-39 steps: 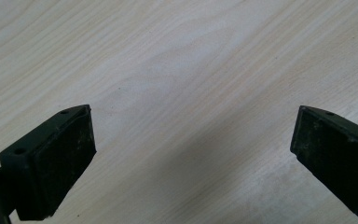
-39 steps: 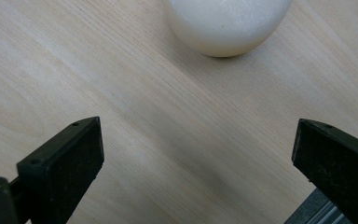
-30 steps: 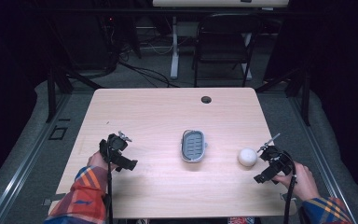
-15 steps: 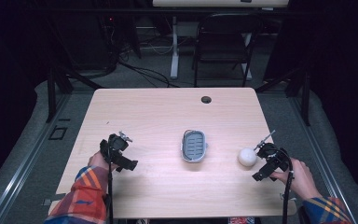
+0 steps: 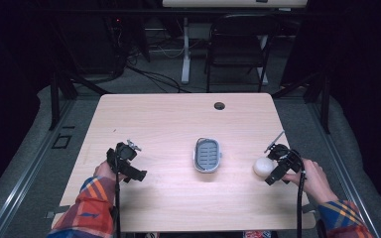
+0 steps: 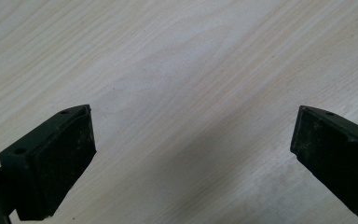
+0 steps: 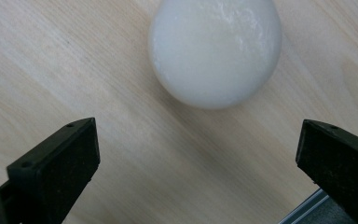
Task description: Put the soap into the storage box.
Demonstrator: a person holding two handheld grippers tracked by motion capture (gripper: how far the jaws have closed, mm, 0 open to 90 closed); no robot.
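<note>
A white ball (image 5: pixel 263 166) lies on the wooden table (image 5: pixel 178 124) near its right edge. In the right gripper view the white ball (image 7: pixel 214 49) sits just ahead of my right gripper (image 7: pixel 198 154), whose jaws stand wide apart with nothing between them. In the high view my right gripper (image 5: pixel 278 166) is right beside the ball. A grey oval dish with a ribbed inside (image 5: pixel 207 154) rests at the table's middle. My left gripper (image 5: pixel 124 163) hovers over the left part of the table, open, with bare wood under my left gripper (image 6: pixel 191 154).
A round cable hole (image 5: pixel 220 105) is near the table's far edge. The table's right edge (image 7: pixel 307 207) shows close to the right jaw. A chair (image 5: pixel 235 44) and a desk leg stand on the floor beyond the table.
My right gripper has moved left toward the ball and now sits beside it. The left gripper has stayed where it was.
</note>
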